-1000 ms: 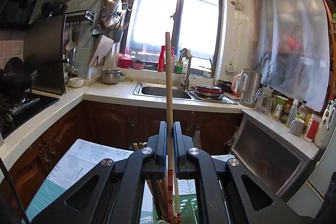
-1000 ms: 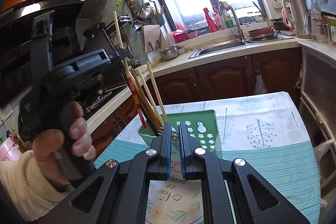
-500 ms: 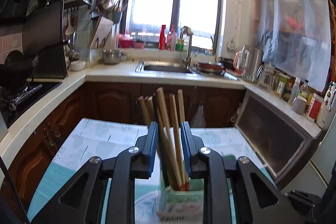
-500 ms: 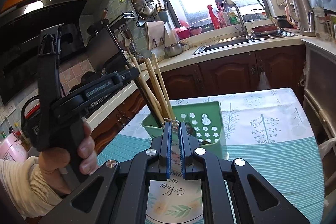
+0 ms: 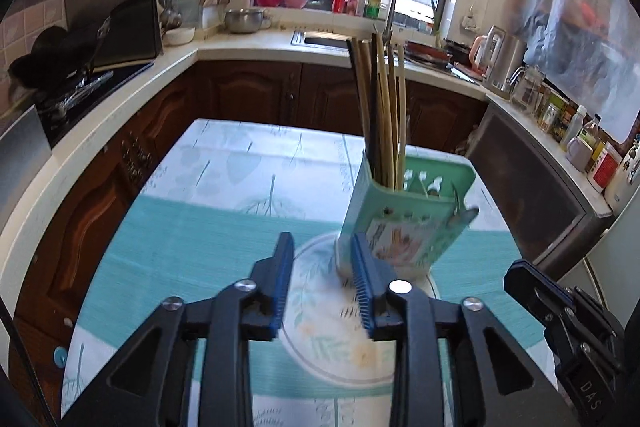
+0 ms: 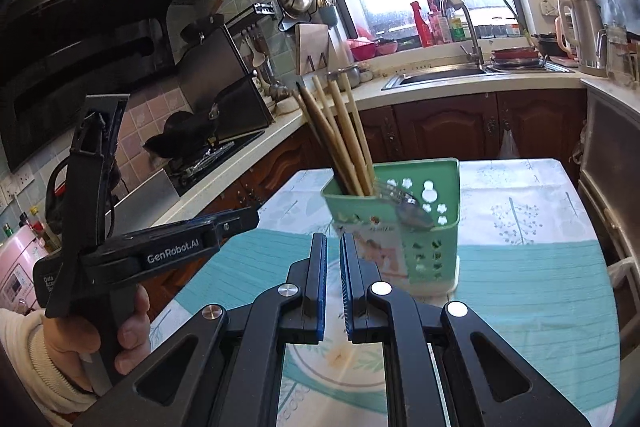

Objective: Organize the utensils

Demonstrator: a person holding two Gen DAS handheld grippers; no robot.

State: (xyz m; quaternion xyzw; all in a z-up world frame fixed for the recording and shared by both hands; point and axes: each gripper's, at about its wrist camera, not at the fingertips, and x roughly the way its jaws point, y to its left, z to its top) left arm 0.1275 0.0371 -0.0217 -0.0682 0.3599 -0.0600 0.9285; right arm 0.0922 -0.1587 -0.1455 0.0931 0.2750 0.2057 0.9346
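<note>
- Ahead of both grippers, near the middle of the table [image 5: 192,227], the green caddy [image 5: 404,223] is standing on the tablecloth.
- Chopsticks [image 5: 384,107] are standing nearly upright in the caddy's left compartment, long axes close to vertical and leaning slightly toward the stove side in the right wrist view [image 6: 344,135].
- 1 metal spoon [image 6: 412,211] is lying tilted across the caddy's right compartment, its bowl hanging over the front rim.
- Left gripper [image 5: 322,287] is sitting with jaws spread apart and nothing between them; the caddy's lower left corner is showing just beyond its right finger.
- Right gripper [image 6: 333,287] is showing only a narrow slit between its pads, with nothing held in it.
- From the left gripper, the caddy is lying ahead and a little to the right; from the right gripper, it is lying ahead and also slightly right.
- Judging by how large the caddy looks in each view, the left gripper seems the nearer of the 2, though the difference is small.
- No loose utensil is showing on the table in either view, so the next target cannot be told; a reach into the caddy would probably need to come down along the sticks' vertical axis.
</note>
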